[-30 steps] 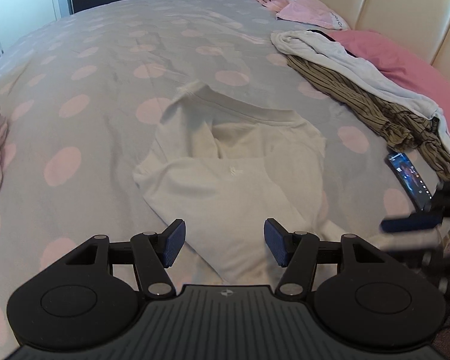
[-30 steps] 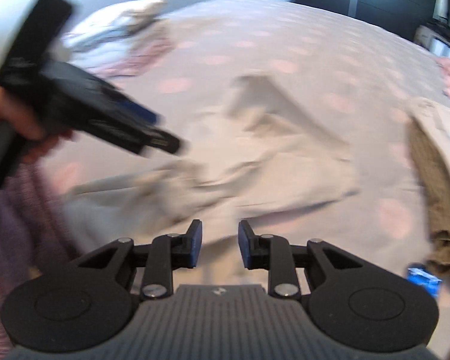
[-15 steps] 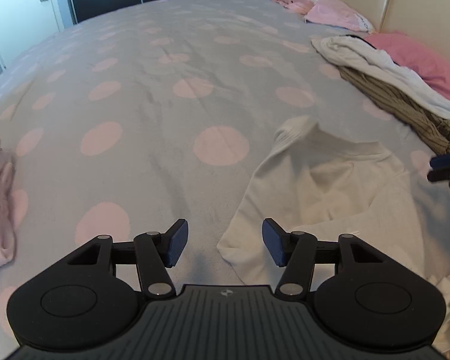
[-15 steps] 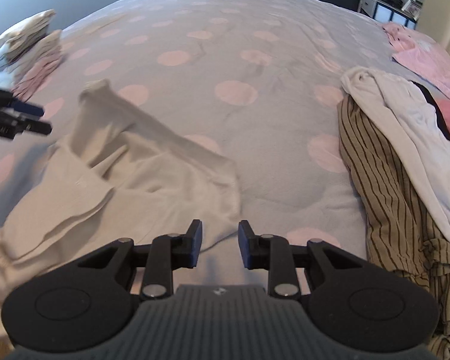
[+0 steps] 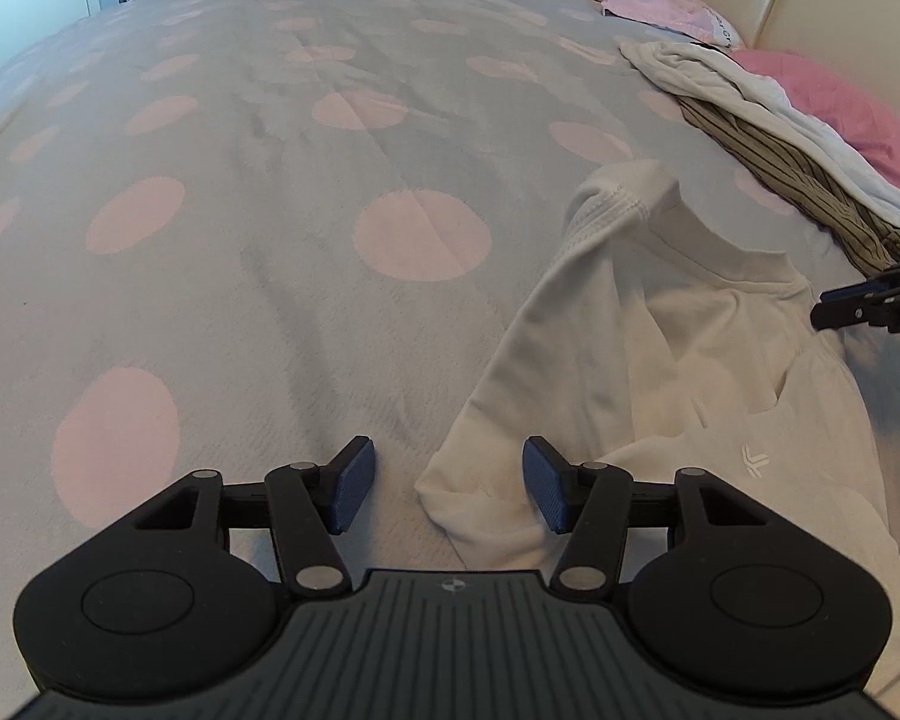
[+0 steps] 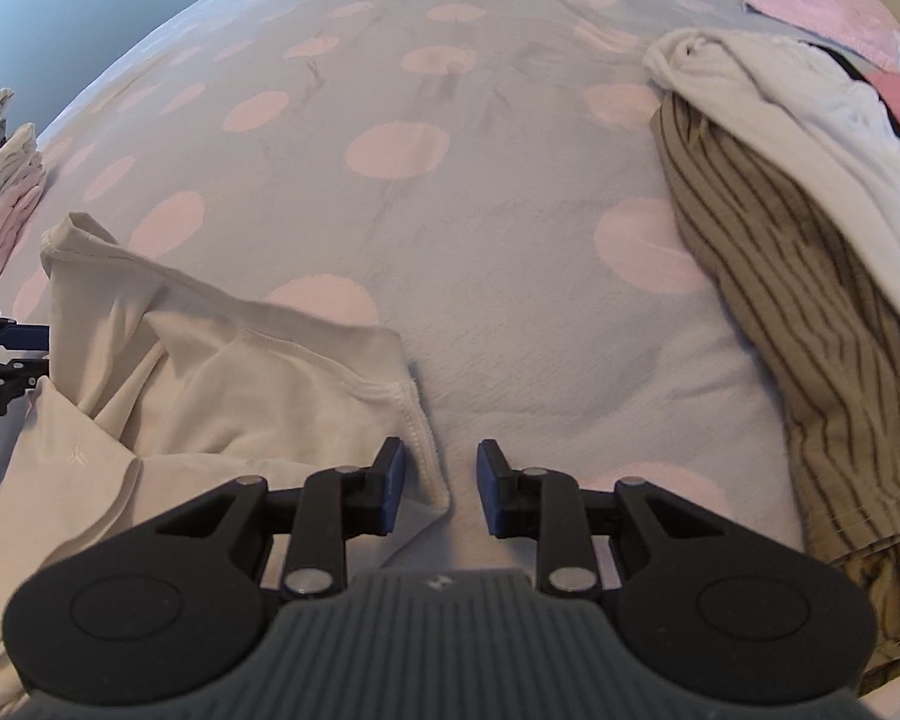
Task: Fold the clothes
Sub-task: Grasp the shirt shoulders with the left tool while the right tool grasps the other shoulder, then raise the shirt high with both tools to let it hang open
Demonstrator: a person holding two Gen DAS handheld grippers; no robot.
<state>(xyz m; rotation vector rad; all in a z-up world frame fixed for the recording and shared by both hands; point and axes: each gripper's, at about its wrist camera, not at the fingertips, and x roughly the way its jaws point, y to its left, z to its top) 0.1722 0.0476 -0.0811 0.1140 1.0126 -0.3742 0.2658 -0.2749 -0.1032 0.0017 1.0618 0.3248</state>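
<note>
Two grippers are seen low over a bed covered by a grey bedspread (image 5: 282,312) with pink dots. A crumpled cream T-shirt (image 5: 678,372) with a small white chest logo is spread on the bedspread between them.

Left gripper (image 5: 444,489): fingers are held wide apart, nothing pressed between the blue pads; the shirt's near left corner lies in the gap below.

Right gripper (image 6: 438,483): fingers are set at a narrow gap, not closed on cloth; the stitched hem corner of the shirt (image 6: 258,384) lies just under the left finger.

An olive striped garment (image 6: 798,312) and a white garment (image 6: 780,120) are piled to the right. Folded pale clothes (image 6: 6,192) are stacked at the far left edge. A pink pillow (image 5: 840,108) is seen against the cream headboard.
</note>
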